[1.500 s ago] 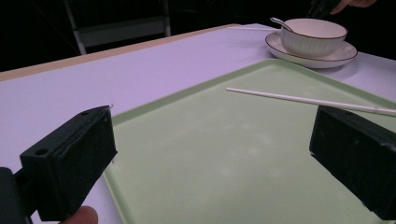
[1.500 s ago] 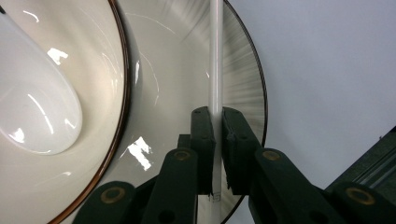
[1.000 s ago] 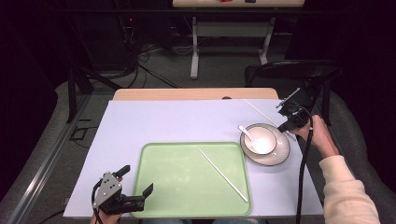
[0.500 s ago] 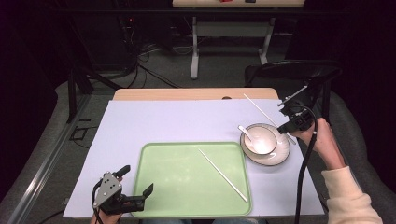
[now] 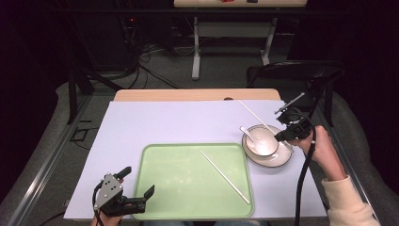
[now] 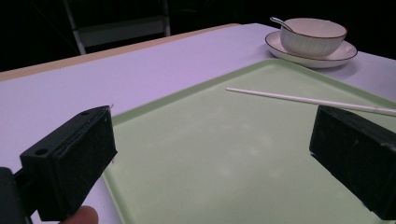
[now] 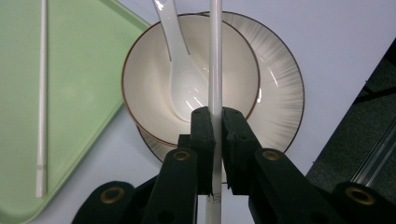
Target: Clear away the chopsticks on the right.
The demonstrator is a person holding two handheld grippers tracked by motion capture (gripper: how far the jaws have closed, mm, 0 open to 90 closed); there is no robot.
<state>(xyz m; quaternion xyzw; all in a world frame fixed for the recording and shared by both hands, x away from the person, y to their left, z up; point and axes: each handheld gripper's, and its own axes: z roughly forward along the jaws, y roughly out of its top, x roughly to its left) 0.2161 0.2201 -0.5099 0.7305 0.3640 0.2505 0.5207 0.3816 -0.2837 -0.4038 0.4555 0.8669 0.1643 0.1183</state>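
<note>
My right gripper (image 5: 281, 137) is shut on a white chopstick (image 5: 254, 115), which slants up and to the left above the white bowl (image 5: 260, 141). In the right gripper view the jaws pinch the chopstick (image 7: 215, 56) near one end, over the bowl (image 7: 144, 84) and its white spoon (image 7: 180, 79). The bowl stands on a plate (image 5: 277, 160). A second chopstick (image 5: 225, 176) lies slanted on the green tray (image 5: 179, 188). My left gripper (image 5: 138, 181) stands open and holds nothing at the tray's near left corner, its jaws wide over the tray (image 6: 196, 154).
A pale lilac sheet (image 5: 179, 122) covers the table, with a wooden strip (image 5: 188, 95) at its far edge. A dark chair (image 5: 291, 70) stands behind the right corner. The right gripper's cable (image 5: 301, 188) hangs down beside the person's forearm.
The right gripper has lifted its chopstick and brought it nearer, so it now crosses above the bowl. The left gripper has stayed where it was.
</note>
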